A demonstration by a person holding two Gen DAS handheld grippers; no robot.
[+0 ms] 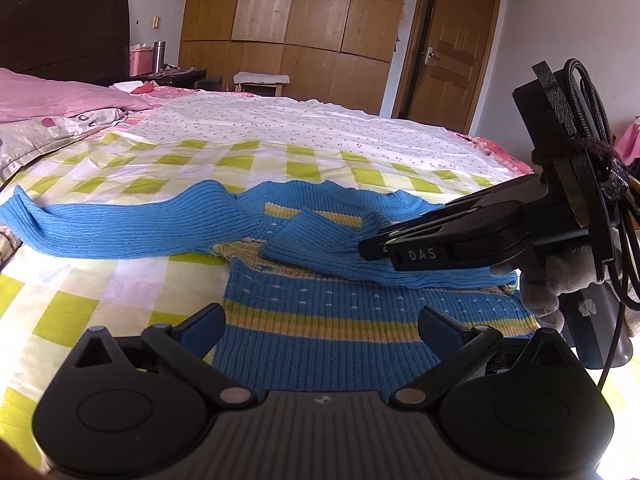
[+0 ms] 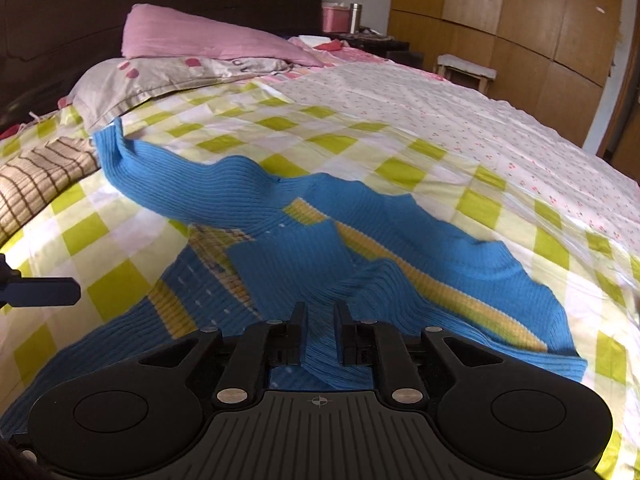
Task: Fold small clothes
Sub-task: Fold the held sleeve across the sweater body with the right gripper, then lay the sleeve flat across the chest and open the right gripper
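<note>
**Sweater spread on the bed**

You work on a bed (image 1: 328, 136) with a checked sheet, wardrobe (image 1: 288, 12) beyond. The blue striped sweater (image 1: 320, 320) lies flat, one sleeve folded across. Your left tongs (image 1: 320, 328) gape wide; your right tongs (image 2: 320, 320) stand parted, sleeve between, released.
</note>
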